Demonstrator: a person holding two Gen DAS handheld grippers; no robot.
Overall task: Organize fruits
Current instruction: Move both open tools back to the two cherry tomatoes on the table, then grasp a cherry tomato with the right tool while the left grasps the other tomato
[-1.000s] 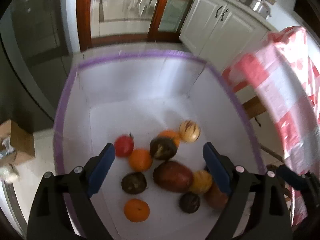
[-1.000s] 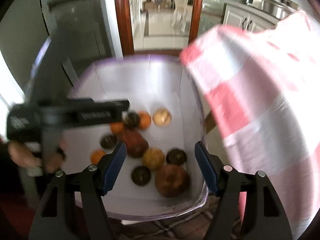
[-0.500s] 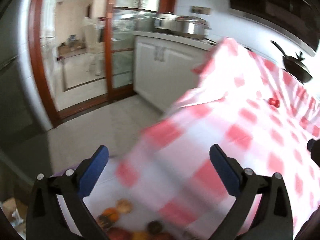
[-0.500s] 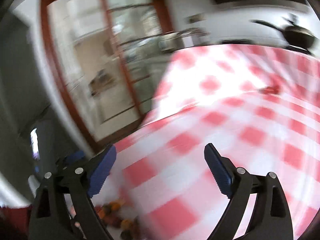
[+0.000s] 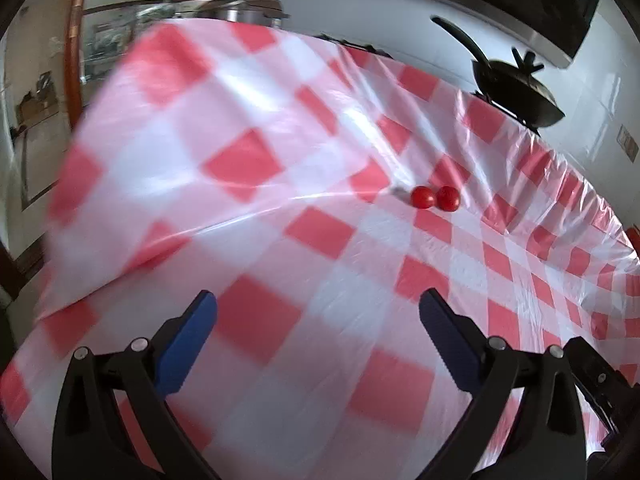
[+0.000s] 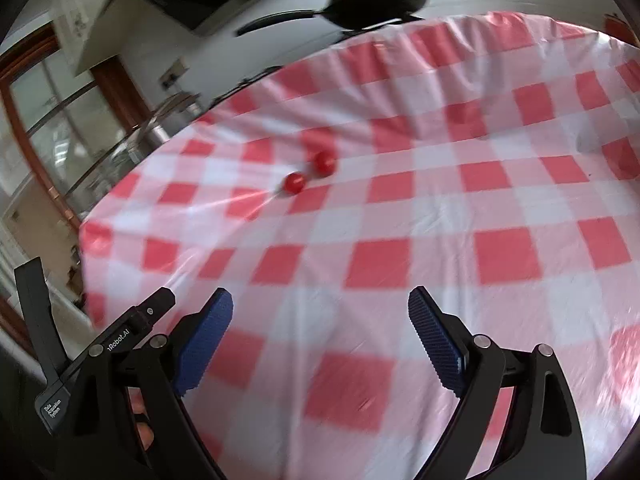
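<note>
**Both grippers empty above the checked cloth, two small red fruits far ahead**

Nearest in the left wrist view, the left gripper (image 5: pixel 318 312) has its blue-padded fingers (image 5: pixel 186 340) spread wide, with nothing but cloth showing between them. Its jaws have just been opening and no fruit lies in the gap. In the right wrist view the right gripper (image 6: pixel 320 312) is likewise spread, its ribbed blue pads (image 6: pixel 436 338) apart over bare cloth; these jaws too have just been opening, with nothing between them. The dark body of the left gripper shows at the lower left of that view, beside the right one.

Under both tools lies a table covered by a red-and-white checked tablecloth (image 5: pixel 280 184), glossy and creased, blurred at its near part. Its left edge drops away toward the floor.

Farther out on the cloth sit two small red round fruits (image 5: pixel 435 197), touching or just beside each other. From the left gripper they lie ahead and to the right of the gap, well apart from the fingertips. From the right gripper the same pair (image 6: pixel 310 172) lies ahead and slightly left of centre, also well apart from the pads.

Beyond the table's far edge a dark frying pan (image 5: pixel 516 88) with a long handle stands against a white wall, and at far left is a metal pot (image 5: pixel 240 10) and a brown-framed glass door (image 6: pixel 60 120).
</note>
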